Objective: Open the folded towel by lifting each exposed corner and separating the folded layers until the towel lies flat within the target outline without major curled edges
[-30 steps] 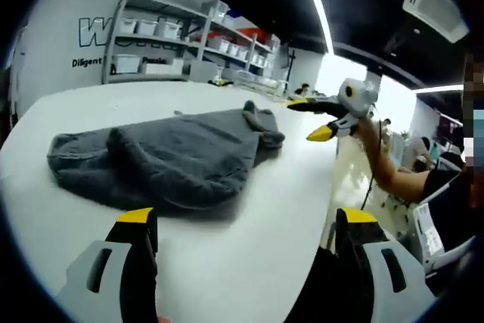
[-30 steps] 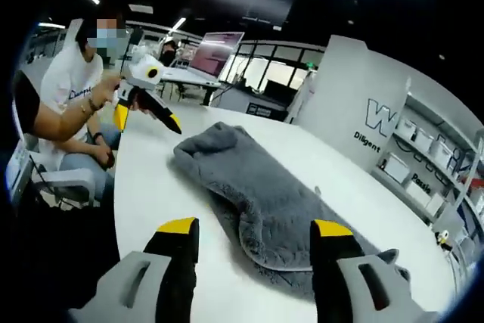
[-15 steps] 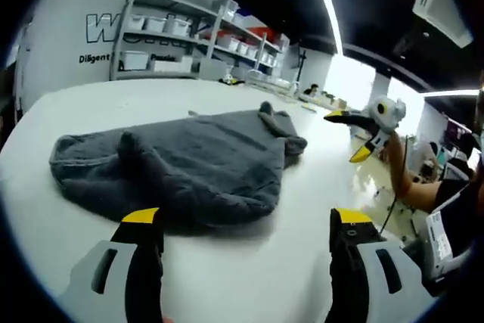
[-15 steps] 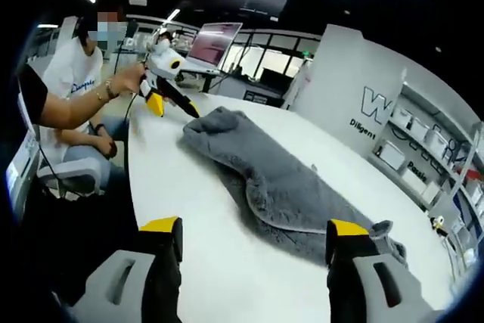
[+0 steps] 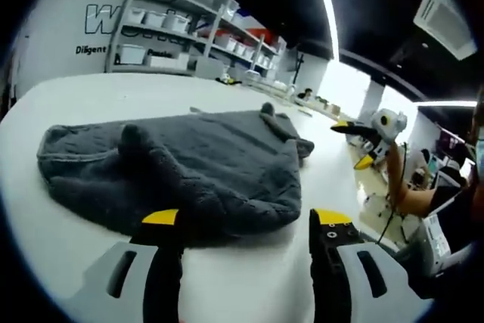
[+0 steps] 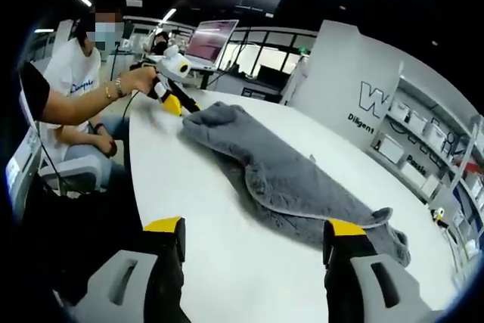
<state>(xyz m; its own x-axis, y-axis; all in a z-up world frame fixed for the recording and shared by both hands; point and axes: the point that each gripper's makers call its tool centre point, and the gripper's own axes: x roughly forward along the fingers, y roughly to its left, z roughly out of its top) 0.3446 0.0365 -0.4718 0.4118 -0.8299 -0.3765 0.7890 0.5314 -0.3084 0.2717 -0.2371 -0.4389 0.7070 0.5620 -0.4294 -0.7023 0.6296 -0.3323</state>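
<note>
Towel (image 5: 181,168) folded, lying on table (image 5: 91,96). Left gripper (image 5: 246,221) spread, at towel's near edge. Right gripper (image 6: 253,226) spread above table (image 6: 227,247), beside towel (image 6: 295,179).

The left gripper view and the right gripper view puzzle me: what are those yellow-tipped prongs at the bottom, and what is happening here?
There is no robot here. A person holds a two-jaw tool in each hand, and a small camera rides on each tool, looking forward along its jaws. The yellow-tipped prongs are those jaws: the left gripper in one picture, the right gripper in the other. Each camera also catches the other tool across the table. On the white table lies a grey fluffy towel, folded over itself. Both grippers are open and hold nothing; the left one is at one end of the towel.
</note>
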